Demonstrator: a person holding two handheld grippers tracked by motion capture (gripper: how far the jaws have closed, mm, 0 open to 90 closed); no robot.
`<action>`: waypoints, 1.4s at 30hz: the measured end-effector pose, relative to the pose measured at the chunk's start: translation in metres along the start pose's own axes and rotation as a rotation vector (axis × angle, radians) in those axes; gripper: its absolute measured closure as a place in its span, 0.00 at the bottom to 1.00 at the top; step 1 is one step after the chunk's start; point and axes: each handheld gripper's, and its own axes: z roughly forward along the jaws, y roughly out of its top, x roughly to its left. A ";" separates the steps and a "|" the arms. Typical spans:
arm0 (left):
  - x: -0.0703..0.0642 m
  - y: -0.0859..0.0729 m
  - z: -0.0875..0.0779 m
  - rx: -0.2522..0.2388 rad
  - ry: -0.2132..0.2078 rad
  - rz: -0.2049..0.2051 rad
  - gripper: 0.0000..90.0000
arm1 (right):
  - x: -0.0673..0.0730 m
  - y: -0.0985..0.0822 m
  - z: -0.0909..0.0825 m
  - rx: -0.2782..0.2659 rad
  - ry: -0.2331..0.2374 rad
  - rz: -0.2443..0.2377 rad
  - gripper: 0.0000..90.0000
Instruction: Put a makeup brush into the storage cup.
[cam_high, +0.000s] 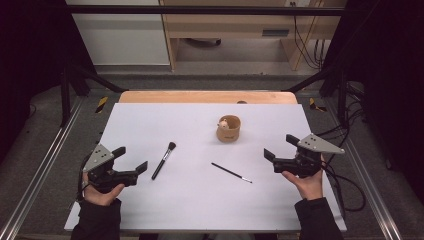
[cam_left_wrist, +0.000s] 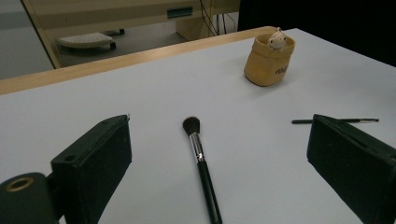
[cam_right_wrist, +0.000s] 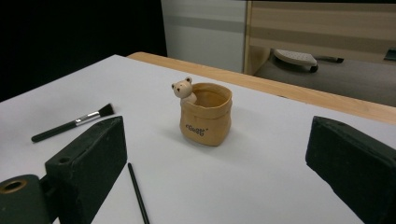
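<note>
Both tongs stand wide with nothing between their jaws. At the lower left of the high view, the left gripper (cam_high: 131, 160) rests over the white table sheet (cam_high: 200, 205) and faces right. Just right of it lies the black-handled powder brush with a silver ferrule and dark bristle head (cam_high: 163, 160), its long axis running from lower left up to the bristles at upper right. In the left gripper view that brush (cam_left_wrist: 201, 165) lies straight ahead between the jaws, bristles away. Right of centre, the thin black liner brush (cam_high: 231, 172) slants down to the right, nearer the right gripper (cam_high: 280, 149). Behind, upper centre, stands the tan fabric-look cup with a small bear figure (cam_high: 228, 128).
</note>
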 end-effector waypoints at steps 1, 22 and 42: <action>0.000 0.000 0.000 0.001 0.003 0.000 0.07 | -0.001 0.000 0.000 -0.003 0.004 0.006 0.07; 0.003 -0.006 0.004 0.016 0.012 -0.019 0.07 | 0.014 0.002 0.015 0.068 0.013 -0.052 0.08; 0.003 -0.009 0.007 0.034 0.017 -0.006 0.07 | 0.050 0.010 0.069 0.178 0.094 -0.119 0.12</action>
